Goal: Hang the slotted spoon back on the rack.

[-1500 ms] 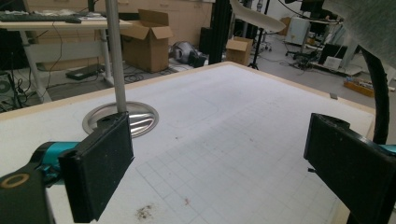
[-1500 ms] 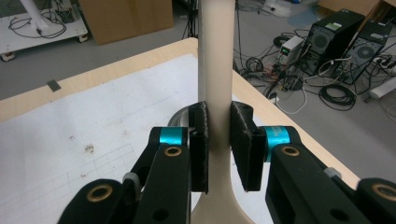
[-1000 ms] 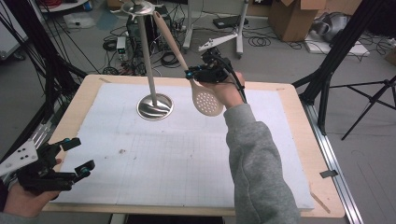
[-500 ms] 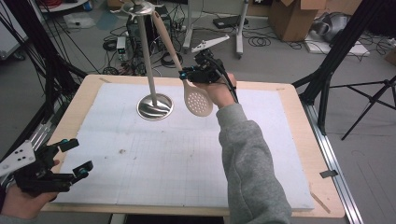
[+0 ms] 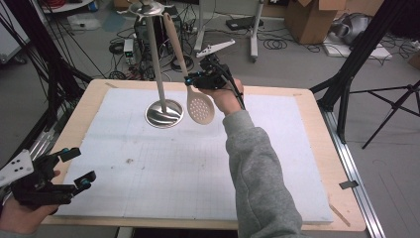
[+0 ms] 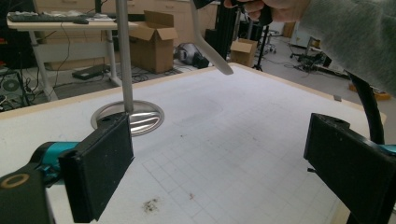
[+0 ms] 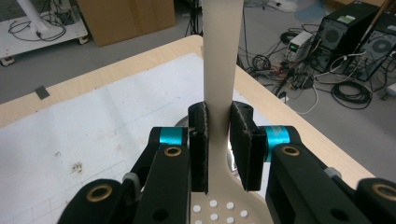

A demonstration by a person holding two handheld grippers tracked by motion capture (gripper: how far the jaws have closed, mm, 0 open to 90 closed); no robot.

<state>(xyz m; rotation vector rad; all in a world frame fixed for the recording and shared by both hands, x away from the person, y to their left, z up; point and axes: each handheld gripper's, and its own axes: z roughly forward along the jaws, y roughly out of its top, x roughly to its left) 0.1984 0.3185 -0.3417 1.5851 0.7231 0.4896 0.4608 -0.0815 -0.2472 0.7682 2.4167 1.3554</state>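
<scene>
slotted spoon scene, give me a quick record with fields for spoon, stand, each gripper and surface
spoon: beige slotted spoon, handle leaning up toward the stand's top, bowl above the mat
stand: metal utensil stand, round base on the mat
right gripper: shut on the spoon's handle just above the bowl
left gripper: open, holding nothing, near corner
surface: white grid mat on wooden table

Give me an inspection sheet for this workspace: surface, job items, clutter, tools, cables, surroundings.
Surface: white gridded mat on a wooden table, a few dark specks.
Job's things: beige slotted spoon held above the mat, handle up toward the top of the metal utensil stand.
Clutter: nothing seen on the mat.
Tools: right tool shut on the spoon's neck; left tool open, holding nothing, at the near left corner.
Cables: black cable from the right tool along the hand.
Surroundings: cardboard boxes, computer towers, tripod legs, floor cables.
</scene>
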